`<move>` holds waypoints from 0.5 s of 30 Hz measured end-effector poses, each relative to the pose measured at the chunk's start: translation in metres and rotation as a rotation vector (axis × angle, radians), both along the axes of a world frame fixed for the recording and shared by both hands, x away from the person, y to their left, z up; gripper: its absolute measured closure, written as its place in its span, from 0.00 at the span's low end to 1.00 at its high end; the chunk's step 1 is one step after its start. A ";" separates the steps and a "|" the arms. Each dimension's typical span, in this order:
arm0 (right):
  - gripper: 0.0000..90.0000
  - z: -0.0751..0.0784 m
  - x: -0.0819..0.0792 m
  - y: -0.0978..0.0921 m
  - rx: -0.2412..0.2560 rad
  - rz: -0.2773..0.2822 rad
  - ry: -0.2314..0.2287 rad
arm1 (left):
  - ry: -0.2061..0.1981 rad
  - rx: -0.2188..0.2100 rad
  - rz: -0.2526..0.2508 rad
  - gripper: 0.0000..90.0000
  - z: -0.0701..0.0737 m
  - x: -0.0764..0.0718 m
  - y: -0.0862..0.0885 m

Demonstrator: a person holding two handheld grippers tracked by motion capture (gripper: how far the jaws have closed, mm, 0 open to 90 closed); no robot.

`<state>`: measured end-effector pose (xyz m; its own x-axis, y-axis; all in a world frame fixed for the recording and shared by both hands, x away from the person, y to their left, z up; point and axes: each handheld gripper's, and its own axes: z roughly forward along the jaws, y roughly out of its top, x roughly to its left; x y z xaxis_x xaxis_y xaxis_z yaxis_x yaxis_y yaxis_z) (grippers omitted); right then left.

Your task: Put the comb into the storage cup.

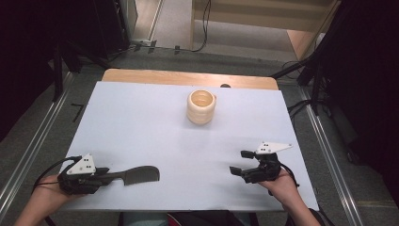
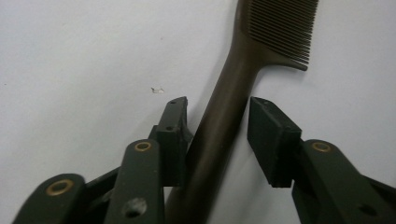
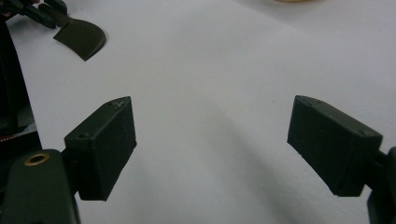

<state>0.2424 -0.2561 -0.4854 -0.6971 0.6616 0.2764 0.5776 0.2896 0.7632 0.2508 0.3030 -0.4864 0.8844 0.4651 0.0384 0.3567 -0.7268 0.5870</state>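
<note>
Left hand-held gripper (image 2: 217, 140) straddles the comb (image 2: 233, 88) handle, jaws apart, one pad touching, ready, I judge, to clamp; right hand-held gripper (image 1: 240, 162) rests released beside, idle.

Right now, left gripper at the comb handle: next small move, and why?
Probably close the left gripper on the dark brown plastic comb. Its handle already lies between the open jaws, against one pad with a gap to the other, on the white table. The right gripper is open, apart.
</note>
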 end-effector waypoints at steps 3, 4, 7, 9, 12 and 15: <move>0.15 0.000 0.000 0.000 0.001 -0.001 0.000 | 0.001 0.005 -0.014 0.74 0.000 -0.001 -0.001; 0.15 0.000 0.000 0.000 -0.001 0.000 -0.001 | 0.005 0.003 -0.013 0.76 0.000 -0.001 -0.001; 0.15 0.000 -0.001 0.000 0.003 -0.001 0.000 | 0.010 0.007 -0.020 0.80 0.000 -0.001 -0.002; 0.15 0.000 -0.001 0.000 0.001 0.000 -0.001 | 0.012 0.004 -0.019 0.81 0.000 -0.001 -0.002; 0.15 0.000 -0.001 0.000 -0.002 0.001 0.000 | 0.028 -0.006 0.004 0.81 0.000 0.000 -0.001; 0.15 0.000 0.000 0.001 0.000 0.000 -0.002 | 0.054 -0.016 0.020 0.81 0.001 0.002 -0.001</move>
<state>0.2419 -0.2555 -0.4857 -0.6978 0.6613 0.2751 0.5761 0.2901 0.7641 0.2531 0.3020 -0.4849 0.8753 0.4833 -0.0168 0.4031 -0.7100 0.5775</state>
